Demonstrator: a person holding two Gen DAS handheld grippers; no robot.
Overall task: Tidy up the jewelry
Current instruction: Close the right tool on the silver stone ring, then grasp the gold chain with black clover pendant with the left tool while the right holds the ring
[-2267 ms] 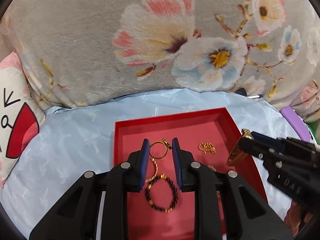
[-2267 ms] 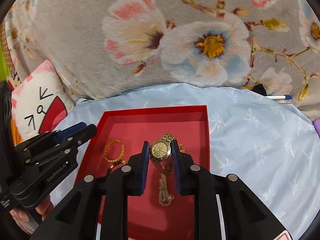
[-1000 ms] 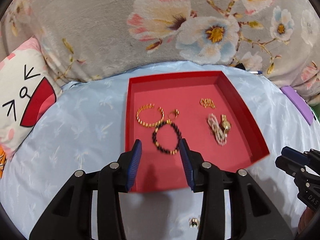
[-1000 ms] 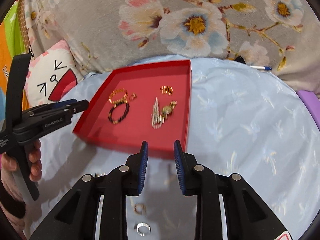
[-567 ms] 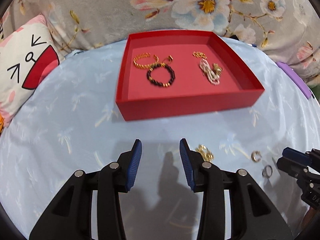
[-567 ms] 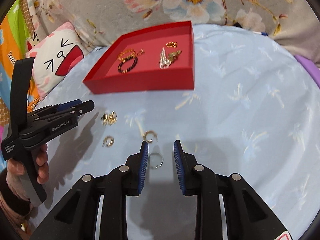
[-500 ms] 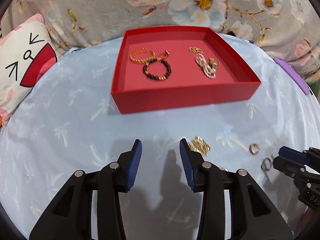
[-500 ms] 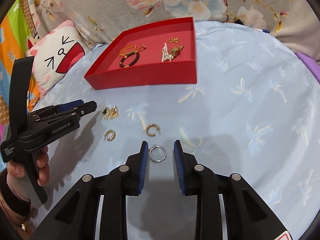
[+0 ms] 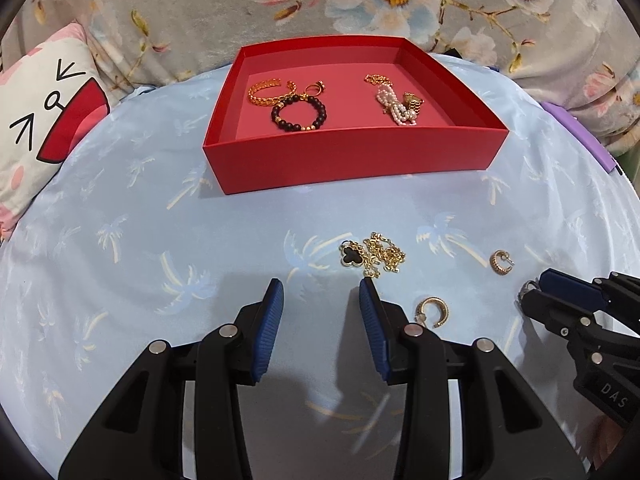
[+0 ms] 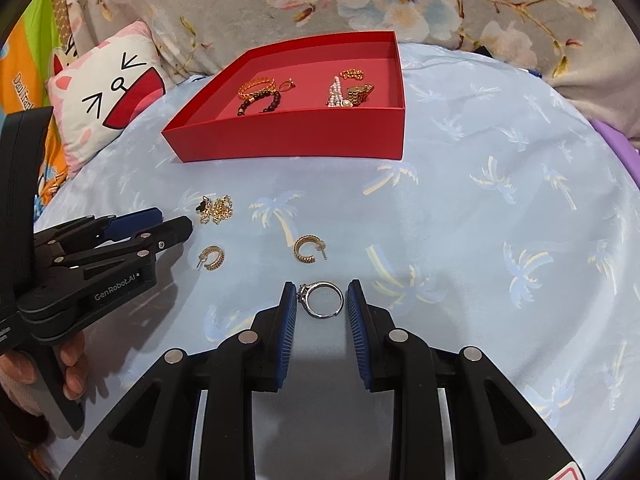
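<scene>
A red tray on the blue cloth holds a gold bangle, a black bead bracelet, a pearl strand and a gold watch. In front of it lie a gold chain with a black clover pendant and two gold hoop earrings. My left gripper is open and empty, just left of the chain. My right gripper is open, low over the cloth, with a silver ring lying between its pads.
A cat-face pillow lies at the left and a floral blanket rises behind the tray. A purple object sits at the right edge. A hand grips the left gripper's handle.
Both grippers left the bracelet and the watch in the tray, pulled back and sank toward the cloth. The silver ring now lies between the right gripper's fingers.
</scene>
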